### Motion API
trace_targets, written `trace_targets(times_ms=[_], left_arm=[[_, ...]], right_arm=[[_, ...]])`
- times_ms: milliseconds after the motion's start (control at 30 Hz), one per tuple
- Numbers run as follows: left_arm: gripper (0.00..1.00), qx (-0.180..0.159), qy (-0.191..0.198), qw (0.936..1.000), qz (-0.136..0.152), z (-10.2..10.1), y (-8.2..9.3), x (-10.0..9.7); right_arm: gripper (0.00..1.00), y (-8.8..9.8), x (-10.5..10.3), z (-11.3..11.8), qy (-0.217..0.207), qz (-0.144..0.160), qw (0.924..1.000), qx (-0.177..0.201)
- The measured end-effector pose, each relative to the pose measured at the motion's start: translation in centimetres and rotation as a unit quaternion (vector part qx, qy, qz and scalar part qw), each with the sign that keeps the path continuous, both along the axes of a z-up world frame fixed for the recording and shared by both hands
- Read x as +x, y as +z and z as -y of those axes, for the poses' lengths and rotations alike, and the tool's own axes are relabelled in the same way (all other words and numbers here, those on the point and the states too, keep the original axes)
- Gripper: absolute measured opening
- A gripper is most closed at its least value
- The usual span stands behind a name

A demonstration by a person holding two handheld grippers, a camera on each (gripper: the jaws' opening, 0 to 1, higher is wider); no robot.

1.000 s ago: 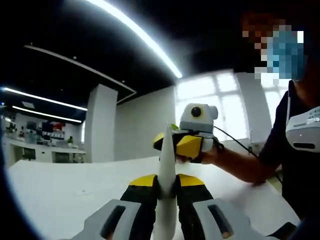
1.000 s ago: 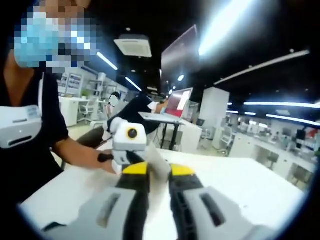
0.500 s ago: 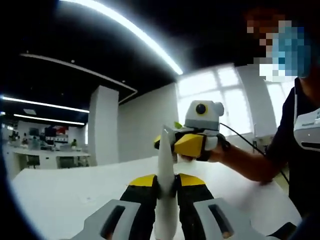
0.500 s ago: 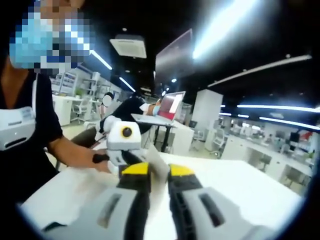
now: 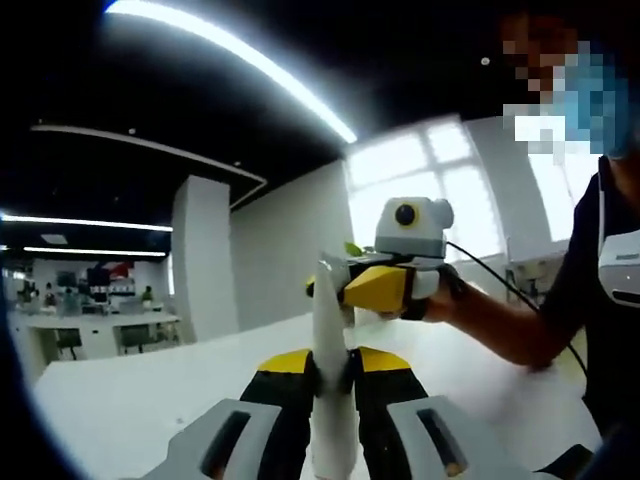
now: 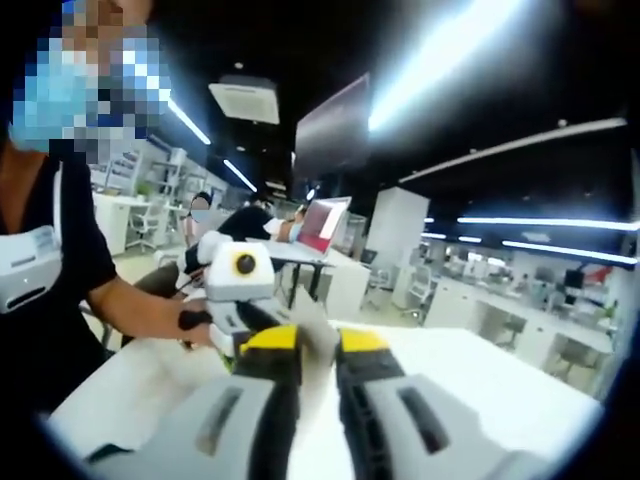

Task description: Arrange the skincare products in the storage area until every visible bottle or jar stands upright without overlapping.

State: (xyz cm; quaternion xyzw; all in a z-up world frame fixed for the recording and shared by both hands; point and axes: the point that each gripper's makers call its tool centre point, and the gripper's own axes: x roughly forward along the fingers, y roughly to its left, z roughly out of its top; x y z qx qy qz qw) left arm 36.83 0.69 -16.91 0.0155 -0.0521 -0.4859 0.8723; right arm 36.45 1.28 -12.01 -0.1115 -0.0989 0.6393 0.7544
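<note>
A white counter (image 5: 130, 390) spreads beneath both grippers, with an open office beyond it. In the right gripper view a person (image 6: 50, 300) in a dark short-sleeved top stands at the left, one hand on the handle of the left gripper; in the left gripper view the same person stands at the right, holding the right gripper.

The left gripper (image 5: 333, 365) rises from the near edge of its own view, its yellow-tipped black fingers (image 5: 285, 375) clenched on a white tube (image 5: 332, 400) that stands up between them. The tube's flat upper end reaches the right gripper (image 5: 335, 283), whose yellow fingers close on it from the right. So the tube is lifted above the counter, gripped low by the left gripper and high by the right.

In the right gripper view the tube (image 6: 318, 345) shows as a pale band between that gripper's fingers (image 6: 272, 345), with the left gripper (image 6: 236, 318) just beyond it at the left.
</note>
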Motion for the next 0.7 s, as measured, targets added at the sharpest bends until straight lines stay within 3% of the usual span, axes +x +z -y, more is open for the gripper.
trace_targets(times_ms=[700], left_arm=[[0.14, 0.014, -0.01, 0.9997, 0.019, 3.2, 2.6, 0.8]], right_arm=[[0.11, 2.8, 0.7, 3.4, -0.04, 0.021, 0.9988, 0.018]])
